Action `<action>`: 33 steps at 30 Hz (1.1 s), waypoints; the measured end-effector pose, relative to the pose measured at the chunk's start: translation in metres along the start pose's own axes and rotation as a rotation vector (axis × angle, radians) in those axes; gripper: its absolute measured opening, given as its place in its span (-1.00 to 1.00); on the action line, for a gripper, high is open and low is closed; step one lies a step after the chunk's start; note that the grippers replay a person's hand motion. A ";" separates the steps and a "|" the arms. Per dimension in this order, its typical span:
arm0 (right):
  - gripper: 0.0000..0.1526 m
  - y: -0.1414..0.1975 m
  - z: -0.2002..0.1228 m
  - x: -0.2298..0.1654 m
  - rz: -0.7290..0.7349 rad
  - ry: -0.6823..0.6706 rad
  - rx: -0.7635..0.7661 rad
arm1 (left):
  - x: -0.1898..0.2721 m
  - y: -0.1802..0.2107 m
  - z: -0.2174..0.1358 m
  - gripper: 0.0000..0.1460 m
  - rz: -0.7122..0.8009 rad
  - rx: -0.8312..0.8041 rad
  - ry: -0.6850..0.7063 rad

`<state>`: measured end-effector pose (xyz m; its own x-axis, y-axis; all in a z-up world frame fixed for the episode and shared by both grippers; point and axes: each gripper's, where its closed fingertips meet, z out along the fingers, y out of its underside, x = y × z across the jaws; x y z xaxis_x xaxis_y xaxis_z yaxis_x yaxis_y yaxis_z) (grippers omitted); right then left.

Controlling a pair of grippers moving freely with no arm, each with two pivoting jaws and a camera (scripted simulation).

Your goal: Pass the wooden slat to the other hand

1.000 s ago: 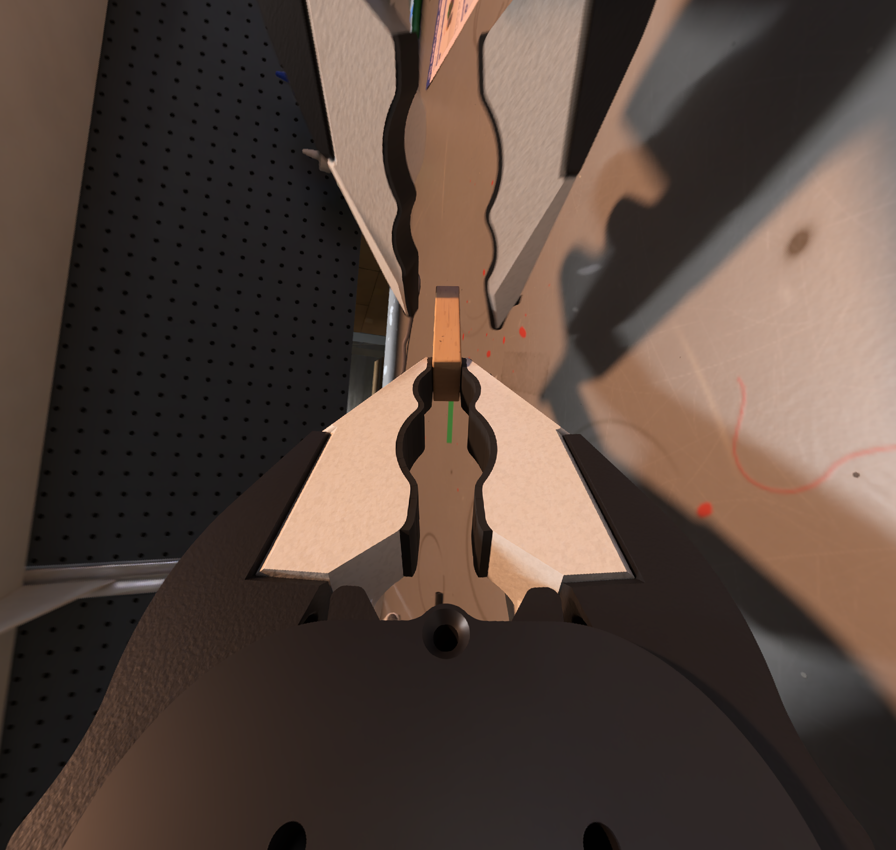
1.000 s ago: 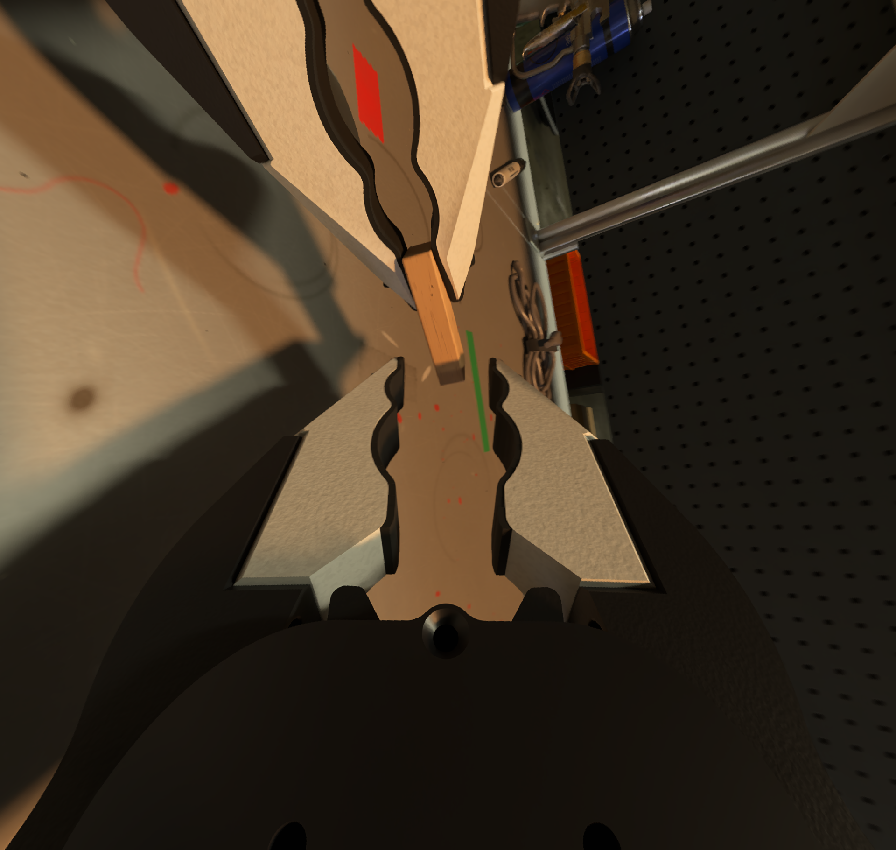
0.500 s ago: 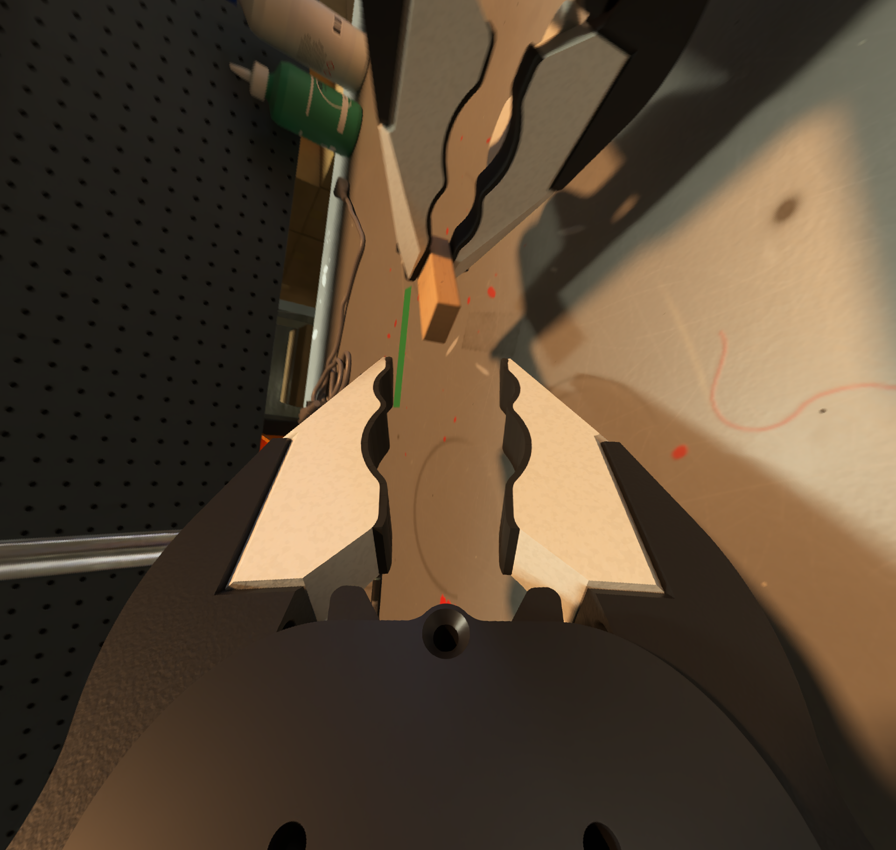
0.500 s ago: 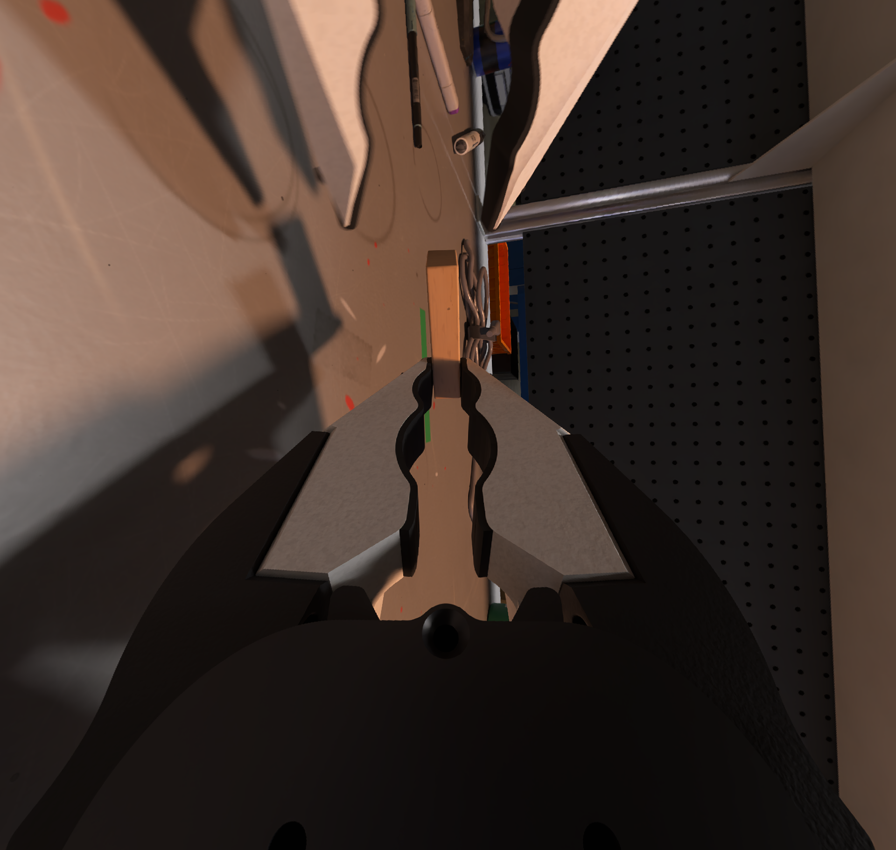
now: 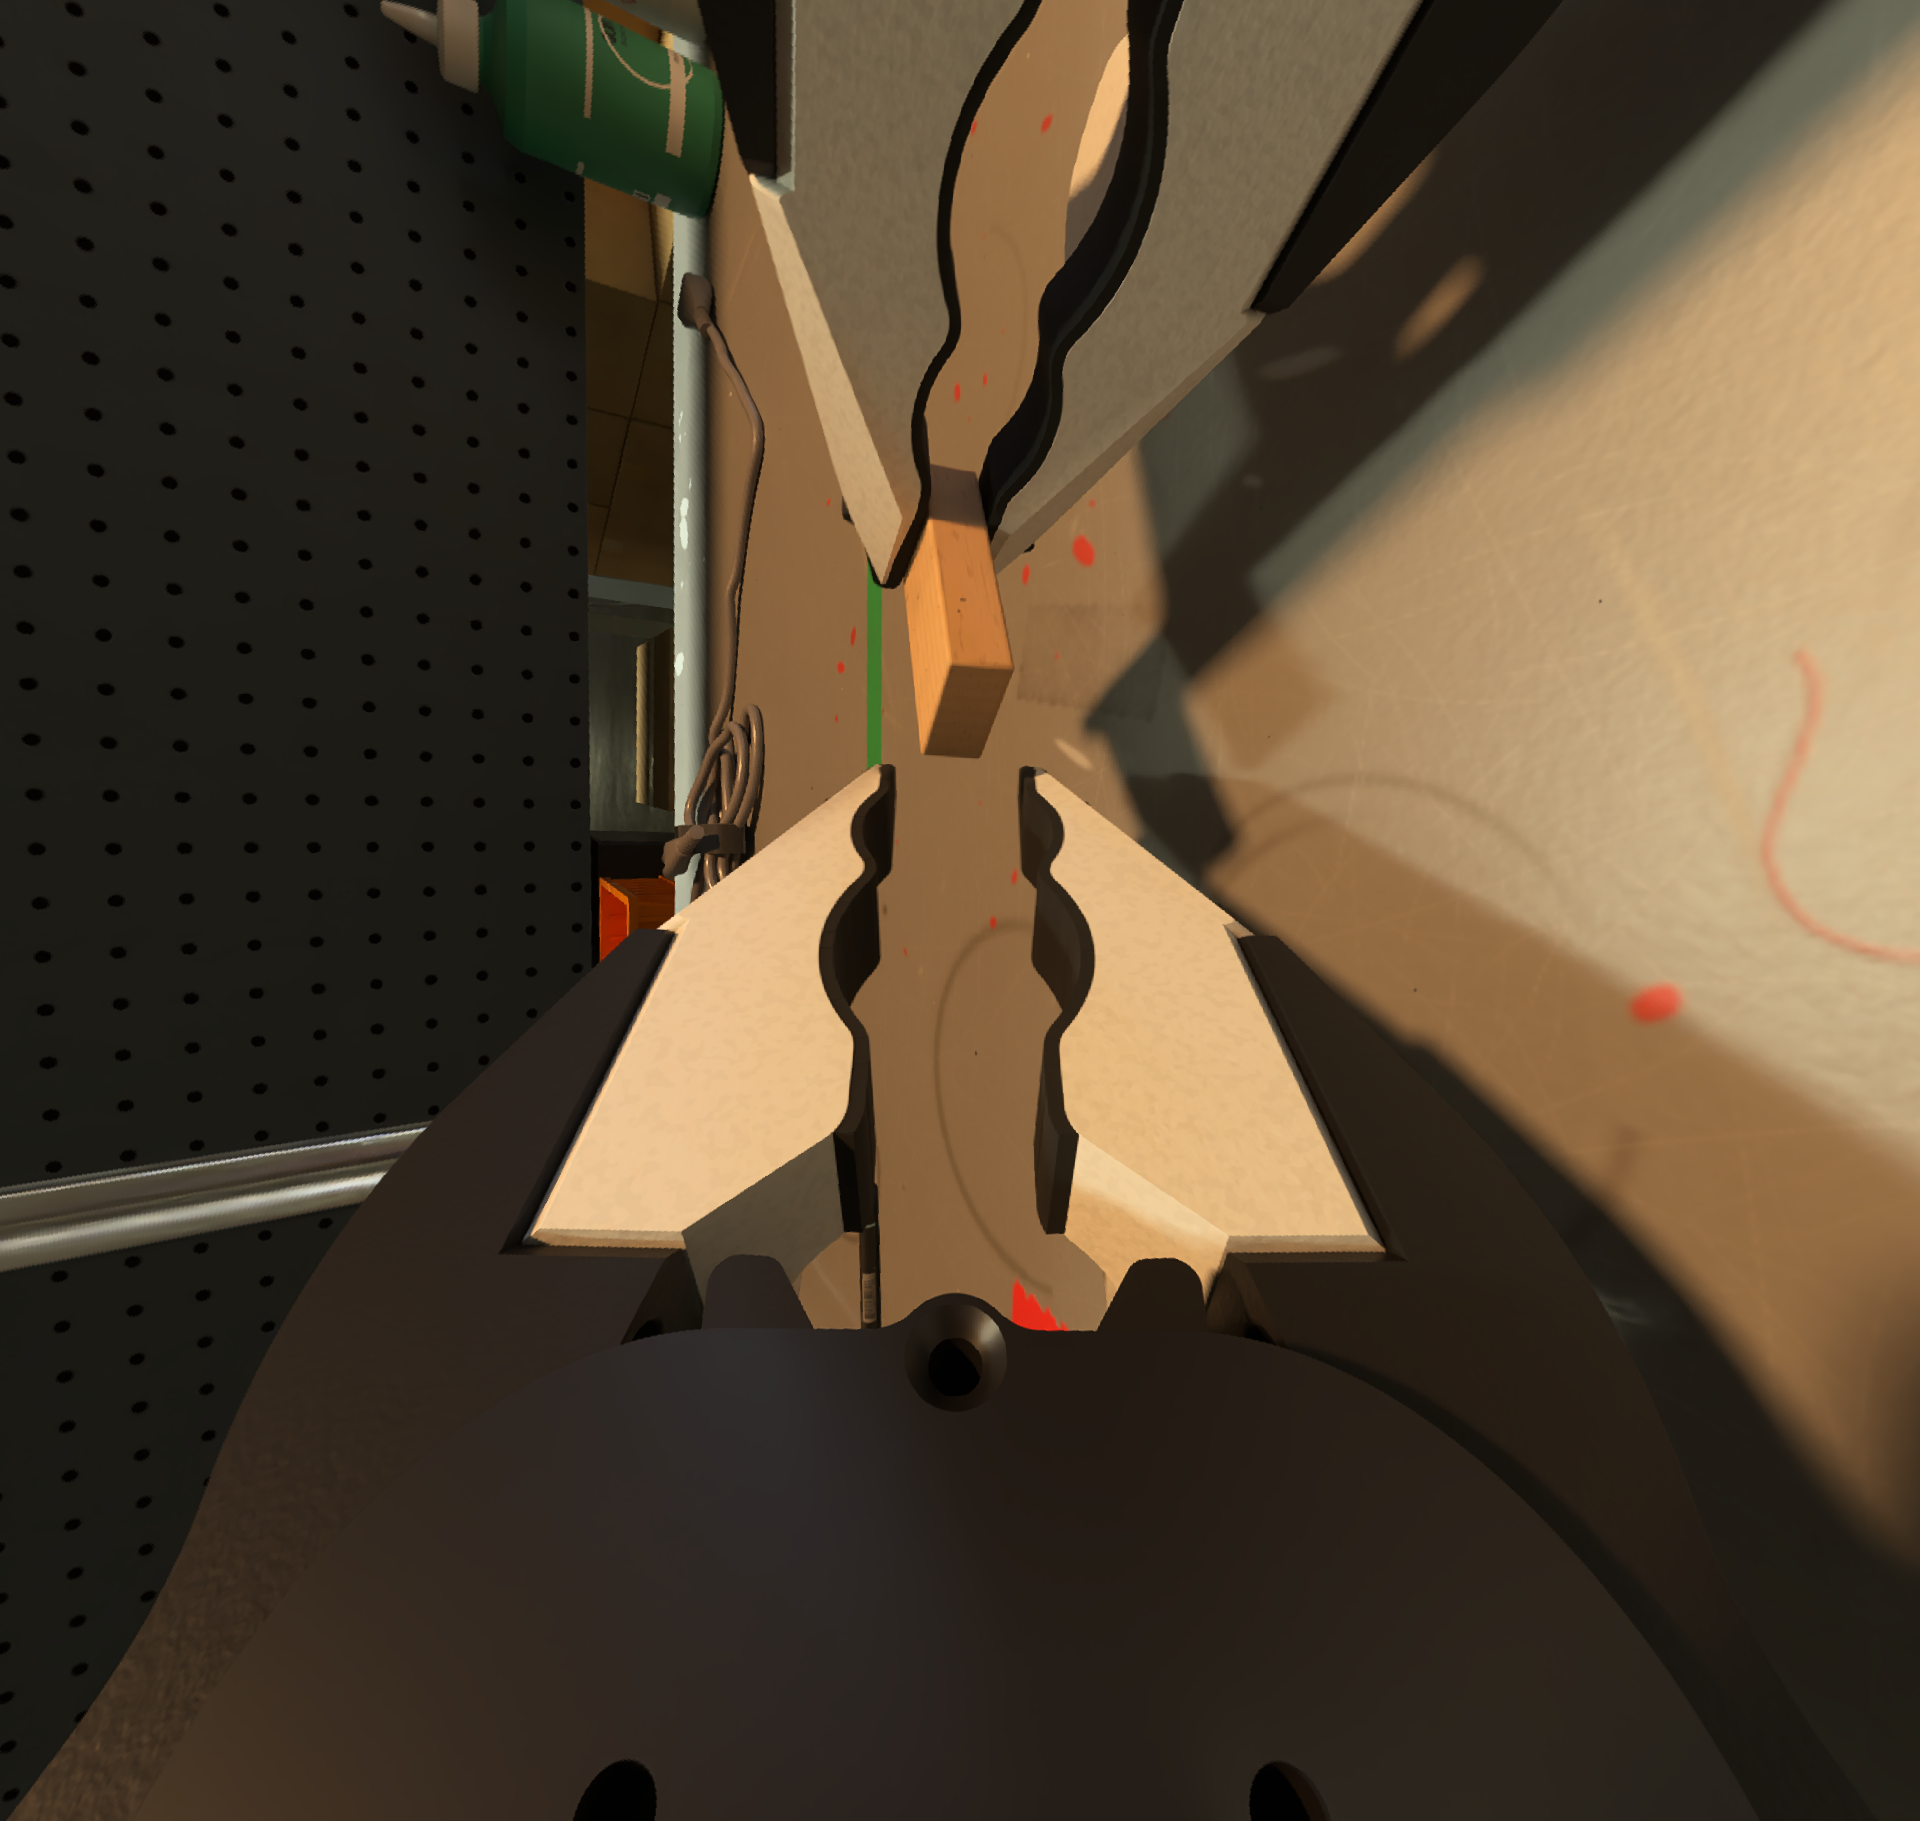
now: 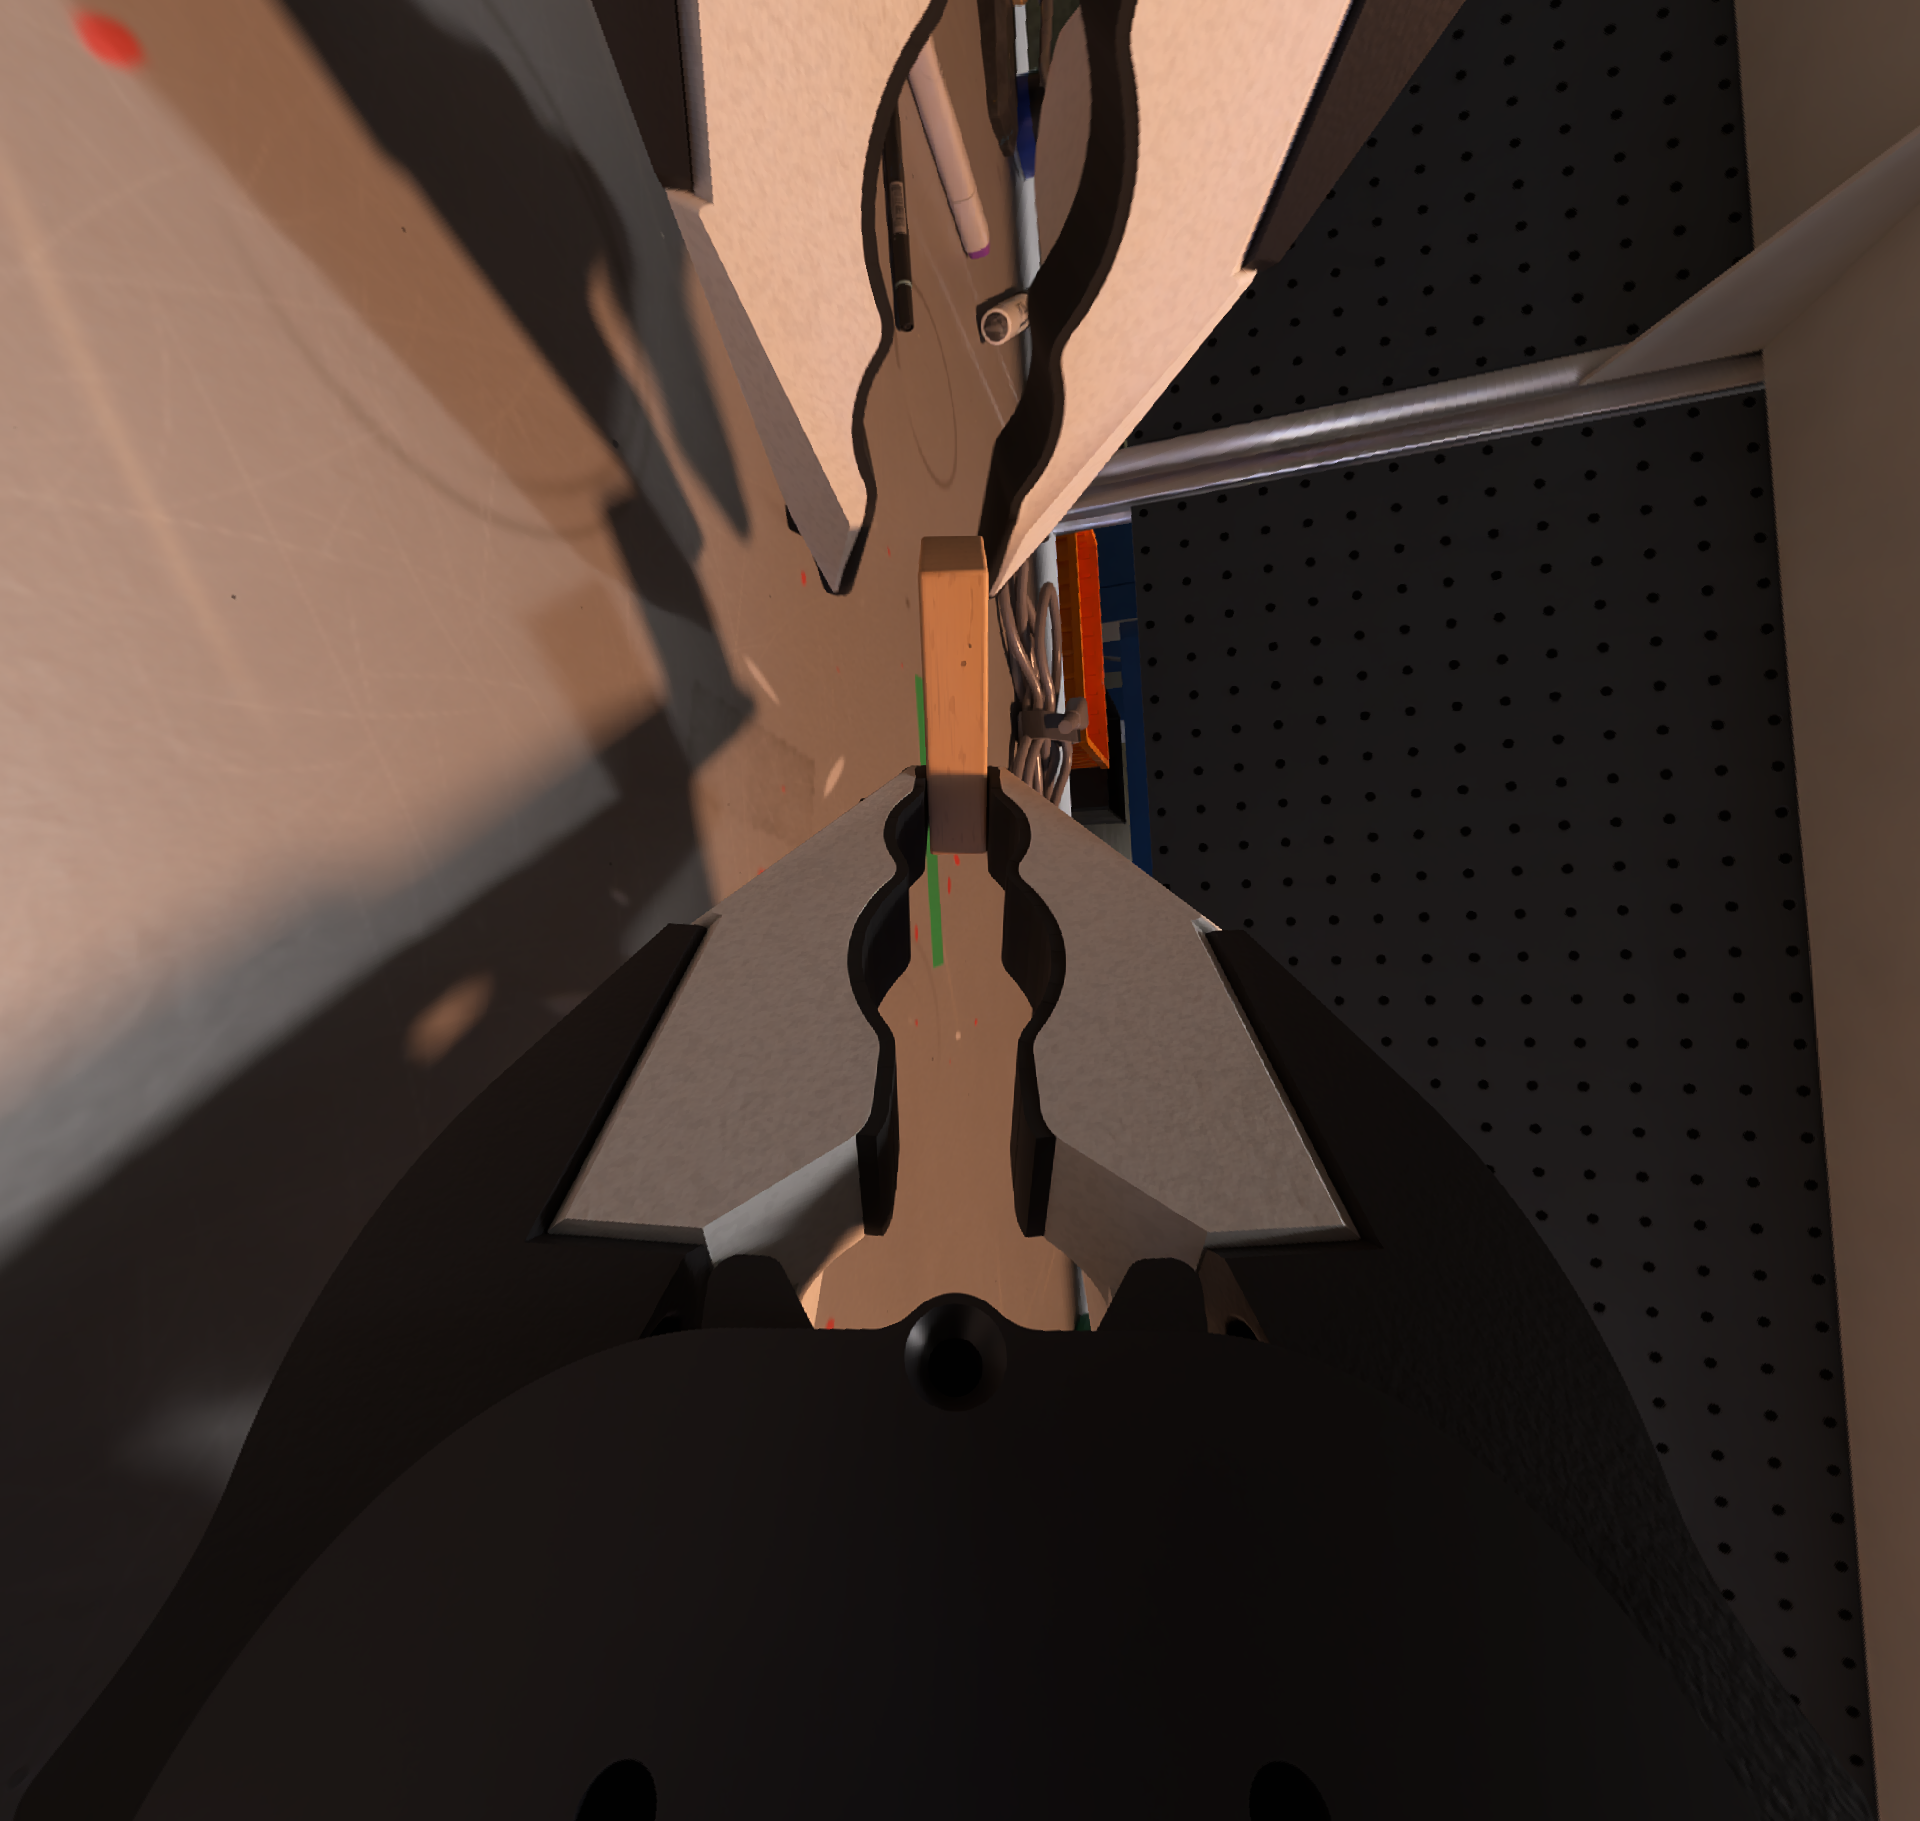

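The wooden slat (image 6: pixel 954 670) is a short light-brown bar. My right gripper (image 6: pixel 956 795) is shut on its near end and holds it above the workbench. In the left wrist view the slat (image 5: pixel 956 628) hangs from the right gripper (image 5: pixel 940 556), and its free end points at me. My left gripper (image 5: pixel 956 774) is open, its jaws partly narrowed, with its tips just short of that free end and not touching it. In the right wrist view the left gripper (image 6: pixel 920 576) faces mine, its tips level with the slat's far end.
The scratched wooden workbench (image 5: pixel 1558 628) has red paint spots and a green tape line (image 5: pixel 875 670). Along its edge are a green bottle (image 5: pixel 613 98), a coiled grey cable (image 5: pixel 727 763), markers (image 6: pixel 945 161) and an orange box (image 6: pixel 1086 649). Beyond the edge are a black pegboard (image 5: pixel 291 524) and a metal rail (image 5: pixel 187 1200).
One second ago my left gripper held the slat and my right was open. The right has closed on it and the left let go. Since then the left jaws have narrowed and the grippers have drawn closer.
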<state>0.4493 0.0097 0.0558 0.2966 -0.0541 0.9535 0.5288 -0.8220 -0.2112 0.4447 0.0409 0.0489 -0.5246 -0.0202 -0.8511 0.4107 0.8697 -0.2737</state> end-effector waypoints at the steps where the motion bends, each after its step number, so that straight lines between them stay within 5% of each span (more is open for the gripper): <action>1: -0.87 -0.001 0.001 0.000 0.000 0.000 0.004 | 0.000 0.000 0.000 -0.73 0.003 0.004 0.001; 7: -0.87 -0.002 0.001 0.001 -0.019 0.012 0.027 | 0.001 -0.002 0.002 -1.00 0.009 0.064 0.025; 33: -0.87 -0.002 0.002 0.000 -0.026 0.021 0.090 | -0.004 -0.005 0.005 -0.97 0.136 0.109 -0.096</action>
<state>0.4505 0.0124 0.0561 0.2655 -0.0458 0.9630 0.6061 -0.7689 -0.2037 0.4486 0.0346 0.0517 -0.3870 0.0424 -0.9211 0.5539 0.8093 -0.1954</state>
